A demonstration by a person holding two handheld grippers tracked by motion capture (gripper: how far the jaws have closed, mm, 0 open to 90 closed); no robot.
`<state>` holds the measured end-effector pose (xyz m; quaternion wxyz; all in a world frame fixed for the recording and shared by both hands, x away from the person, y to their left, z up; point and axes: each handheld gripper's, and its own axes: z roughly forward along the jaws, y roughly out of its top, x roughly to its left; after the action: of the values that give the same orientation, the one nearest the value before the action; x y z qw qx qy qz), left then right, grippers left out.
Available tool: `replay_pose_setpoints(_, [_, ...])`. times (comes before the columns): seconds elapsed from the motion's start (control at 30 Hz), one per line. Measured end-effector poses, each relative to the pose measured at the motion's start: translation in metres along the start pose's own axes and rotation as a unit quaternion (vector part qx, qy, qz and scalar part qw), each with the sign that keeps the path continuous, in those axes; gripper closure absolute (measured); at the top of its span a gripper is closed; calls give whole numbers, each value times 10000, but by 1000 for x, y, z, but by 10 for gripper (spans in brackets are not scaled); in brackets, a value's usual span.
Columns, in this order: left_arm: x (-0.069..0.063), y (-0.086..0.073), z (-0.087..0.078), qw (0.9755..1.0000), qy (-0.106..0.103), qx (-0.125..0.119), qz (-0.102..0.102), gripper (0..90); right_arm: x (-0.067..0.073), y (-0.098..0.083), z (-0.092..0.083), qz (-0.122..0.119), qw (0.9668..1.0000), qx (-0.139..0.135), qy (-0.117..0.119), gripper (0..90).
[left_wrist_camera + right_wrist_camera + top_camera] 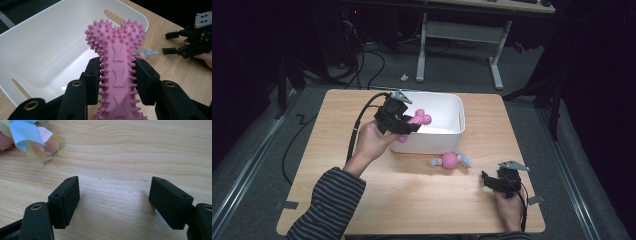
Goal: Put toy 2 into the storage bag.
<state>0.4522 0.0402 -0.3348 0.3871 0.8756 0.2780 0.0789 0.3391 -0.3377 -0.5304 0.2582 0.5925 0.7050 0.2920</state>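
Observation:
A pink spiky bone-shaped toy (117,62) is clamped between the jaws of my left gripper (117,77), its knobbed end poking out over the white bin (37,50). From above, the left gripper (404,124) hovers at the near-left rim of the bin (447,137) with the bone toy (418,119) held above it. A second toy, a pink ball with blue and pastel cloth strips (450,160), lies on the table in front of the bin. My right gripper (487,181) rests open on the table near the front right, its jaws (115,202) empty; the cloth strips (27,137) lie ahead of it.
The wooden table (412,200) has free surface across its front and left. The right gripper (175,43) appears far off in the left gripper view. Beyond the table are dark floor, cables and a white desk frame (459,45).

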Motion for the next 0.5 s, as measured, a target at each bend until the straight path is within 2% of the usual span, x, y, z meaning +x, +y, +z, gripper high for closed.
replay_pose_setpoints(0.2, [8,5,5,9999,76,0,-78,590,0,0,0,-2,10000,-1,0,249])
replay_pose_setpoints(0.5, [14,10,16,9998,188,41,-75,590,0,0,0,-1,10000,-1,1,249])
